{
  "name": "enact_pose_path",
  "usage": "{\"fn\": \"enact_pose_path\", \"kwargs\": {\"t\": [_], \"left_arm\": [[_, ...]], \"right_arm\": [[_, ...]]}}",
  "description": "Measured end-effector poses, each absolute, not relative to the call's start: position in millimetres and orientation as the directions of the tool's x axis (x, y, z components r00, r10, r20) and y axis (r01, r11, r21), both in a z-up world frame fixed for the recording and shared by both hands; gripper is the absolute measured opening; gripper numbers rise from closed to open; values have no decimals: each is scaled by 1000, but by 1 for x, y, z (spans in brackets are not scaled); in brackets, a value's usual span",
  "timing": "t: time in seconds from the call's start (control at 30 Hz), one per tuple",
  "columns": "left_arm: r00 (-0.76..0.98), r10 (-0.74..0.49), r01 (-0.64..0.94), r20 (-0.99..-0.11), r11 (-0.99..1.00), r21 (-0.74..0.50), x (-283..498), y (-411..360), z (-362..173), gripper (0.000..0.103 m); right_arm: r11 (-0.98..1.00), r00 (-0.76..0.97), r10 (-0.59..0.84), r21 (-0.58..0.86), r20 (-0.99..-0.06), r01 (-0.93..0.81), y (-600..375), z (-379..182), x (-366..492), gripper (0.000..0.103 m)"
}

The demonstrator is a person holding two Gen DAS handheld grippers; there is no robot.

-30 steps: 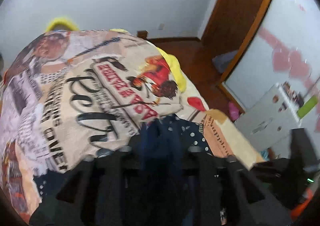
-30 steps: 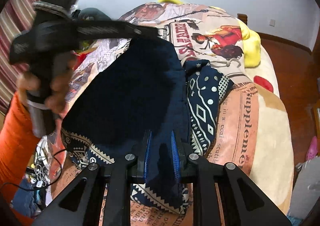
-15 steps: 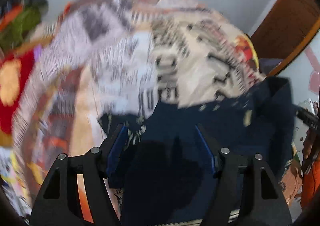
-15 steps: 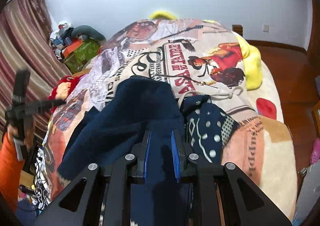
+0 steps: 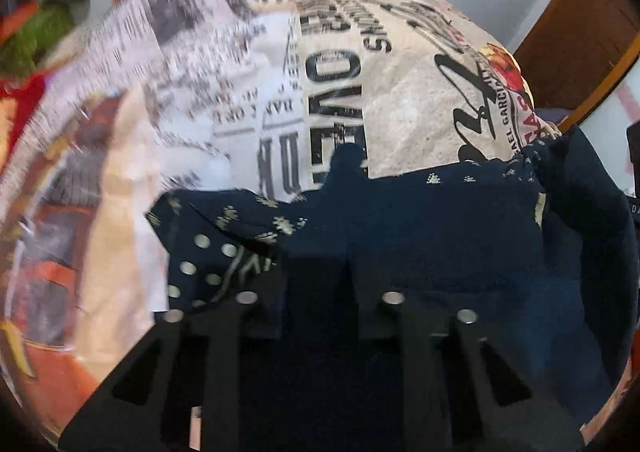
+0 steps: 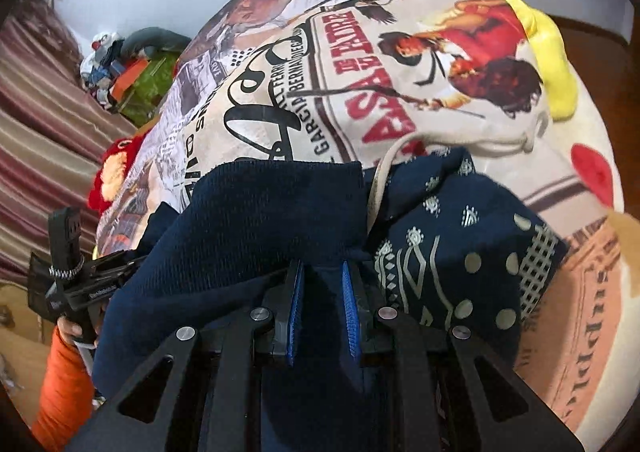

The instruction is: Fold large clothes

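Note:
A dark navy garment with pale dots and geometric print (image 6: 460, 252) lies bunched on the printed bedspread (image 6: 360, 64). My right gripper (image 6: 322, 284) is shut on a fold of its plain navy cloth (image 6: 260, 220), blue pads pinching it. In the left wrist view the same garment (image 5: 420, 220) spreads across the lower frame, and my left gripper (image 5: 316, 284) has its fingers closed on a raised fold of it. The left gripper also shows at the left edge of the right wrist view (image 6: 80, 284), held by a hand with an orange sleeve.
A yellow pillow (image 6: 552, 52) lies at the bed's far right. Toys and a green box (image 6: 136, 80) are piled by the striped curtain (image 6: 40, 100) at left. A wooden door frame (image 5: 580, 40) stands at right beyond the bed.
My left gripper was open half a second ago; it has come down onto the garment and closed on a fold. My right gripper has lowered with its fold still held.

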State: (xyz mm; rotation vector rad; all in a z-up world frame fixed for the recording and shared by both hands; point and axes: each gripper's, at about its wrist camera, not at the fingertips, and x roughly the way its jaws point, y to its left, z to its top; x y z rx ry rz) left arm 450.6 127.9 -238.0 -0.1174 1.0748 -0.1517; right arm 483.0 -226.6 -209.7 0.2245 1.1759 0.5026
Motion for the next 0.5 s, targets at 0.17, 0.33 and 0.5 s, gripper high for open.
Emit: {"fn": "enact_pose_path", "kwargs": {"t": [0.17,0.33,0.5], "left_arm": [[559,-155,43,-814,987,-158,429,135,-212,12],[657,-136,-7,-742,982,-187,411,157,-177,7],[722,-92,-50,-686,981,-185,406,174,-149,7]], "right_arm": [[841,275,525,442,-805,-311,-226,-211,473,15],[842,334,520,406,-786,-356,-224,-196,456,6],[866,474,480,313,-738,-389,-226,-159,438,3]]}}
